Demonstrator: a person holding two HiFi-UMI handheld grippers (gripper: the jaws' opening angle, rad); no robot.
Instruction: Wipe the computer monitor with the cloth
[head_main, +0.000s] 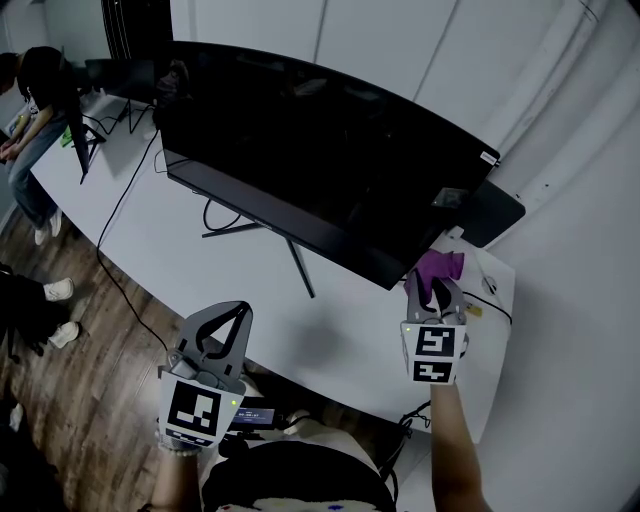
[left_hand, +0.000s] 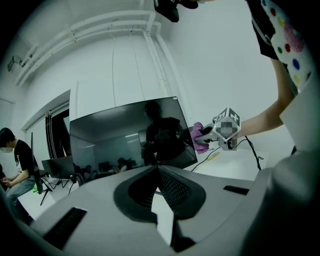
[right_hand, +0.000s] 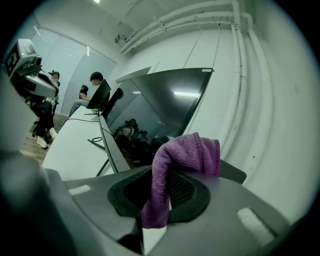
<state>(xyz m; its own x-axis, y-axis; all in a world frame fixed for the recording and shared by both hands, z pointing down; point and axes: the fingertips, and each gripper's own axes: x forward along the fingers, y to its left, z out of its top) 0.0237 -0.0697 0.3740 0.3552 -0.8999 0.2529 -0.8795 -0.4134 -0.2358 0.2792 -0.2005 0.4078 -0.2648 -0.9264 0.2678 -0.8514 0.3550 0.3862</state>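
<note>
Right now the right gripper (head_main: 432, 292) clamps a purple cloth (head_main: 441, 266) between its jaws, just beside the lower right corner of the black curved monitor (head_main: 320, 165), which stands on the white table (head_main: 170, 250). The left gripper (head_main: 240, 308) hovers over the table's near edge, jaws pressed together on nothing. A white label (head_main: 488, 158) on the monitor's edge is too small to read

I count one curved monitor (head_main: 320, 170), one purple cloth (head_main: 442, 266) and one white worktop (head_main: 200, 270). I have two grippers, my left gripper (head_main: 232, 315) and my right gripper (head_main: 432, 292). One smaller screen (head_main: 118, 75) and one seated person (head_main: 38, 105) are at the far end.
</note>
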